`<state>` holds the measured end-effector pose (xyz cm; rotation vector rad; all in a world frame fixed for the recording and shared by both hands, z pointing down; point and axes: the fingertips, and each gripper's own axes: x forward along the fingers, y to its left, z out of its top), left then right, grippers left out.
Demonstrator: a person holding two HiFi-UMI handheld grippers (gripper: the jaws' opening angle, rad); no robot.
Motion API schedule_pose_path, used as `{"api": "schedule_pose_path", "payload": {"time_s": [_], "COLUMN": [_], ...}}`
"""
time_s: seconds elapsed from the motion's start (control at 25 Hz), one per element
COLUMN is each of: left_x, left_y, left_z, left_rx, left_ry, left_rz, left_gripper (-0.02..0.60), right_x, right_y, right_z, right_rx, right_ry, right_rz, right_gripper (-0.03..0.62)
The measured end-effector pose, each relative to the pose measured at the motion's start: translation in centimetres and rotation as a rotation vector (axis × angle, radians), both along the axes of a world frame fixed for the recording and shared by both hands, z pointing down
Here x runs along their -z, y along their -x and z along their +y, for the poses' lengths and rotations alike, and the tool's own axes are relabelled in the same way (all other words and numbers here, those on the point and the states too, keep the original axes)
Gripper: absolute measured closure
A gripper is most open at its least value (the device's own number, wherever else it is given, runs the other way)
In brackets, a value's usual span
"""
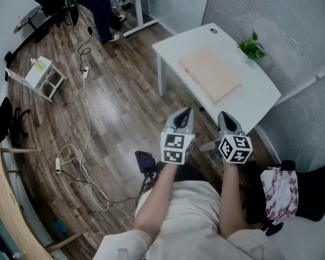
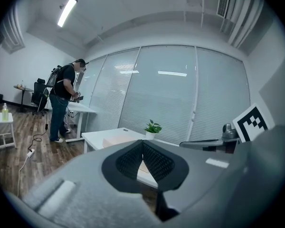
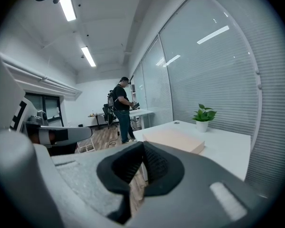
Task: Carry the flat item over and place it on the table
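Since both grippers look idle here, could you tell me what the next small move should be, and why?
Probably a step toward the white table. Both the left gripper and the right gripper are shut on nothing and held short of its edge, while the flat beige item lies on the tabletop ahead, near the potted plant, so neither can reach it yet.

Cut off at top edge, head view: person [image 1: 100,10], legs only. Partly hidden behind left gripper [image 2: 142,144] jaws, lower ctr: flat item [image 2: 115,137]. Too small to ID properly: bottle [image 2: 4,112], far left
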<state>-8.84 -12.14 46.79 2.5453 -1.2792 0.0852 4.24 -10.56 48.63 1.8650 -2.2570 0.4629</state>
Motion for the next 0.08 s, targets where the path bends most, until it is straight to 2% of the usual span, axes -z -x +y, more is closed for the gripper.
{"api": "schedule_pose_path", "payload": {"time_s": [0.08], "left_x": [-0.07], "left_y": [0.09], "left_z": [-0.03], "left_rx": [-0.001], "left_ry": [-0.004], "left_rz": [-0.014], "left_gripper": [0.574], "right_x": [0.39], "right_y": [-0.02], "right_z": [-0.33], "right_rx": [0.003], "right_ry": [-0.007], "right_rz": [0.003], "right_gripper": [0.594]}}
